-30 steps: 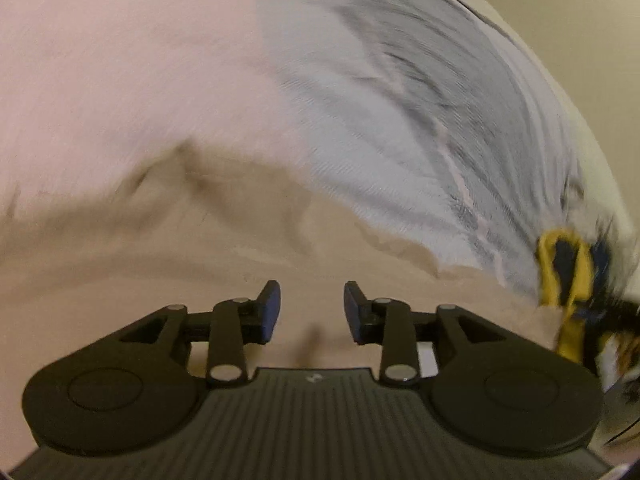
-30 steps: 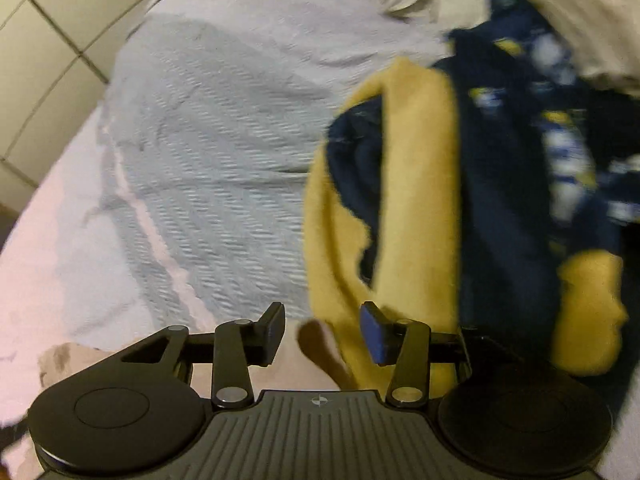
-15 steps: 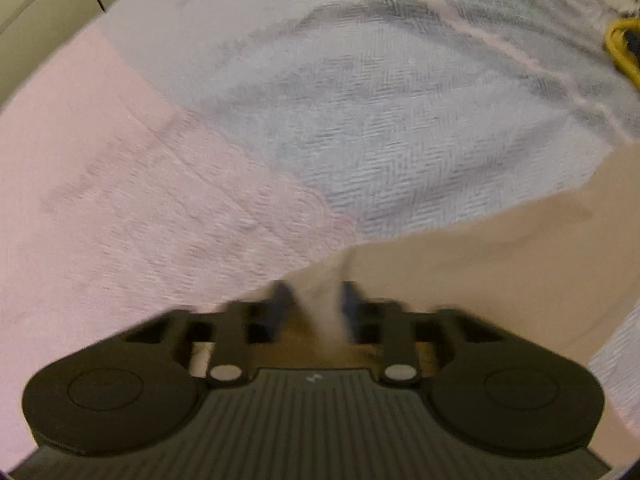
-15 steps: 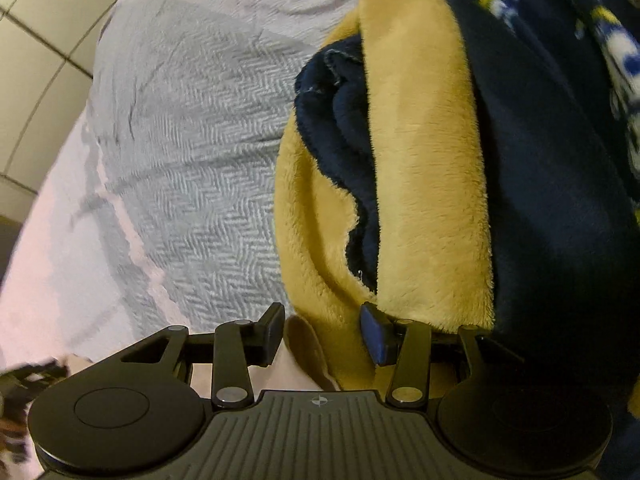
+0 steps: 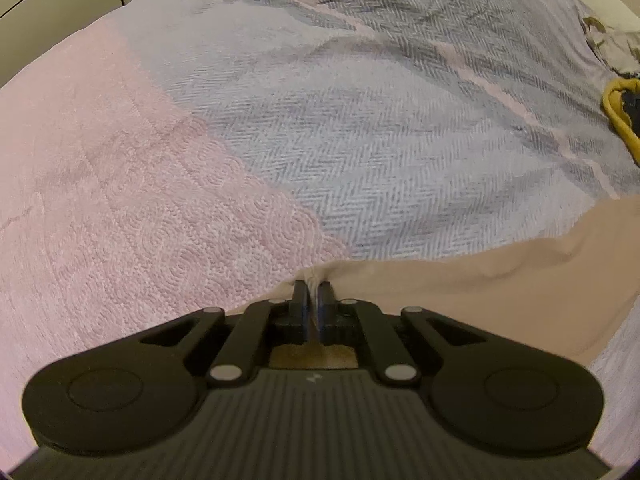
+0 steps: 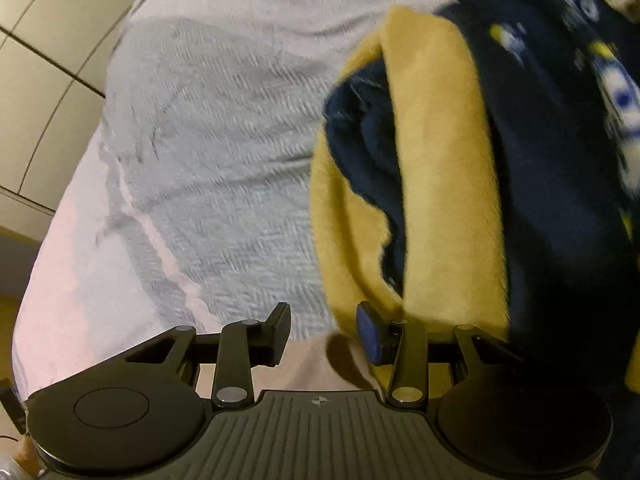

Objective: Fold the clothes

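Left gripper (image 5: 313, 306) pinched narrow on the edge of a plain beige cloth garment (image 5: 500, 280), which lies flat on the pink-and-grey herringbone bedspread (image 5: 340, 152). Right gripper (image 6: 322, 330) spread wide, holding nothing, hovering at what looks like the same beige edge. Just beyond: crumpled yellow-and-navy fleece garment (image 6: 440, 160). To fold well, grab the matching edge only, avoid the fleece, keep the cloth taut.

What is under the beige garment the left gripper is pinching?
The beige garment, pinched by the left gripper, lies on the bedspread, pink on one side. What lies beneath its middle is covered.
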`<state>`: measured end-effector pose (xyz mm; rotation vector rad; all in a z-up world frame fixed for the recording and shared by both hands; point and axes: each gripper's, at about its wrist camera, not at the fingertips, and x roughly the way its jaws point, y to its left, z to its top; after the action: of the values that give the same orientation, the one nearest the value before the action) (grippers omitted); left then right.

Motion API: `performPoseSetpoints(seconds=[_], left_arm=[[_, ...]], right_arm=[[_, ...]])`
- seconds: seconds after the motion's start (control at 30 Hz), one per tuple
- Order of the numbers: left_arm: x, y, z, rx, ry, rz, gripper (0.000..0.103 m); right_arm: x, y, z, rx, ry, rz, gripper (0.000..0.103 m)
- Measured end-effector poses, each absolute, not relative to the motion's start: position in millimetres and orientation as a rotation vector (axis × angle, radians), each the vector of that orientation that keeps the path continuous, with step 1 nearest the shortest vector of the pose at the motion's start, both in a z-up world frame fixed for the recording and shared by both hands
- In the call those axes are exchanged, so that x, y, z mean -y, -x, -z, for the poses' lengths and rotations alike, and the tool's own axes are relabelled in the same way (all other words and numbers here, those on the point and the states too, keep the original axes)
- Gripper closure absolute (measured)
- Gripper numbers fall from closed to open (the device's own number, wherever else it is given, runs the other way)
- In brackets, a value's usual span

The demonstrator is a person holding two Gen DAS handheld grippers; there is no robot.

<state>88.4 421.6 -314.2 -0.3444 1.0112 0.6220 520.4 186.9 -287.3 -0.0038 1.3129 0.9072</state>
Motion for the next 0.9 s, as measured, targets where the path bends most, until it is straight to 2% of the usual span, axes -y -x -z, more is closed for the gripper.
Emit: performPoseSetpoints(seconds=[0.13, 0.2, 0.27, 0.3, 0.33, 0.37, 0.4, 0.47, 0.5, 0.6, 0.67, 0.7, 0.73, 0.8, 0.9], left_arm=[[-421.1, -88.3, 317.6, -1.013, 0.351, -0.633, 0.1], [-421.1, -88.2, 318.9, -1.017, 0.353, -0.637, 0.1], [-421.0, -86.9, 318.2, -1.013, 0.356, -0.637, 0.1], [-421.2, -85.9, 317.8, -1.01, 0.358, -0.637, 0.1], [-422.1, -84.6, 318.3, -1.01, 0.364, -0.639, 0.1], [-423.0, -83.4, 318.8, -1.009, 0.371, -0.641, 0.1], [-423.8, -82.2, 319.0, -1.006, 0.378, -0.642, 0.1], [-425.3, -79.3, 319.7, -0.997, 0.395, -0.645, 0.1], [-426.0, -78.0, 319.8, -0.992, 0.404, -0.646, 0.1], [-428.3, -75.5, 319.8, -0.973, 0.438, -0.648, 0.1], [-430.1, -74.1, 320.2, -0.959, 0.47, -0.653, 0.1], [-431.0, -73.4, 320.4, -0.953, 0.485, -0.655, 0.1], [-431.9, -73.1, 320.5, -0.949, 0.498, -0.657, 0.1], [-432.9, -72.9, 320.3, -0.942, 0.512, -0.655, 0.1], [-434.4, -72.4, 318.9, -0.94, 0.525, -0.654, 0.1]], right_arm=[[-207.9, -519.9, 299.7, -1.31, 0.031, -0.968, 0.069], [-218.8, -525.1, 317.9, -1.316, 0.143, -0.887, 0.069], [-222.9, -527.6, 324.0, -1.255, 0.298, -0.816, 0.092], [-222.8, -523.7, 323.4, -1.196, 0.415, -0.779, 0.1], [-222.7, -519.6, 322.6, -1.133, 0.531, -0.741, 0.1], [-219.5, -516.4, 323.7, -1.071, 0.635, -0.699, 0.095], [-213.0, -516.1, 325.8, -1.018, 0.712, -0.67, 0.083], [-200.5, -521.3, 320.2, -1.077, 0.606, -0.683, 0.085], [-194.2, -523.9, 317.4, -1.107, 0.55, -0.689, 0.103], [-175.4, -531.8, 308.8, -1.193, 0.379, -0.705, 0.103], [-162.9, -537.1, 303.1, -1.248, 0.264, -0.714, 0.098], [-156.7, -539.8, 300.2, -1.274, 0.205, -0.718, 0.088], [-150.4, -542.4, 297.3, -1.299, 0.147, -0.721, 0.069], [-137.9, -547.7, 291.6, -1.348, 0.028, -0.726, 0.055], [-137.0, -544.1, 294.2, -1.403, -0.049, -0.755, 0.055]])
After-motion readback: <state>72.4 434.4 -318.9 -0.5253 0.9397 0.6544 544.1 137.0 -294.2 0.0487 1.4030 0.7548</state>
